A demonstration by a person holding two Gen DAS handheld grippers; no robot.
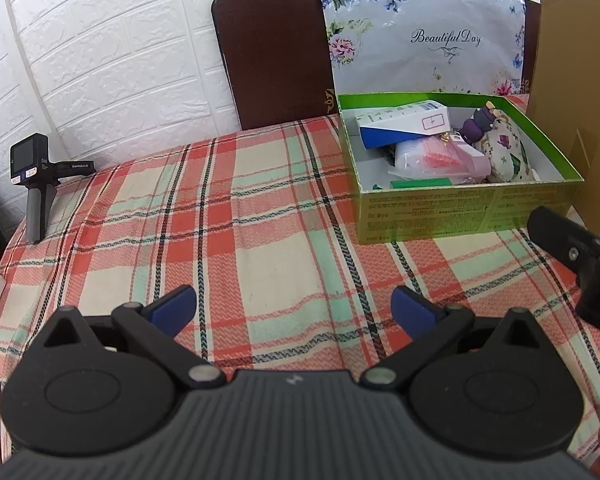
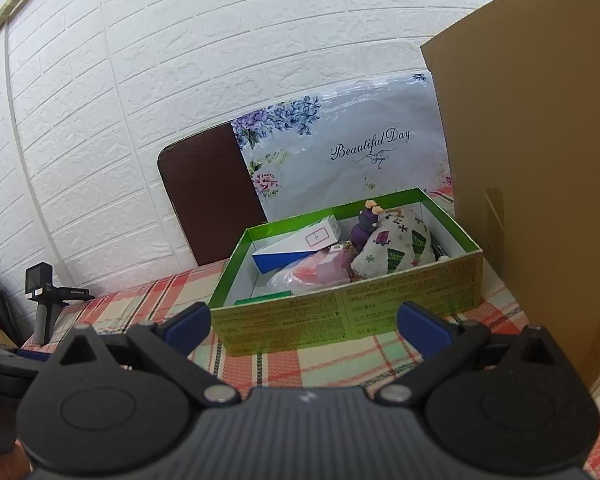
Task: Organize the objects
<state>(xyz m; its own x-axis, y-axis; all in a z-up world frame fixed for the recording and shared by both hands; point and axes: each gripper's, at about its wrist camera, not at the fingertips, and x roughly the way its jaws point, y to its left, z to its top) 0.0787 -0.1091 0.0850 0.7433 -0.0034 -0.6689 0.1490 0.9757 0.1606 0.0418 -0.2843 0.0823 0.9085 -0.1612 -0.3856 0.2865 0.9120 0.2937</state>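
The left tool [image 1: 294, 306] hovers low over the plaid-covered worktop [image 1: 228, 216], level and aimed toward the far edge, its blue fingertips [image 1: 178, 304] spread wide with nothing between them. The right tool [image 2: 304, 326] is held a little higher and tilted slightly up, pointing at the near wall of the green box [image 2: 340, 316]; its jaws also stand wide apart and empty. In the left wrist view the right tool [image 1: 580, 256] shows as a black body entering from the right edge, just in front of the box's near right corner. The green box [image 1: 460, 208] sits at the far right corner of the worktop, open at the top, its long axis running roughly along the far edge. Inside it a white and blue carton [image 2: 296, 246] lies tilted, its long axis slanting from the near left up toward the far wall; a purple figure [image 2: 366, 224] stands upright beside a patterned cloth pouch [image 2: 396, 246] at the right end, and a pink plastic packet [image 2: 320, 268] lies in the middle. A small camera on a handle [image 1: 30, 184] stands upright at the far left corner. A brown cardboard panel [image 2: 540, 160] stands just beside the box on the right, and a floral bag [image 1: 420, 32] leans behind it.
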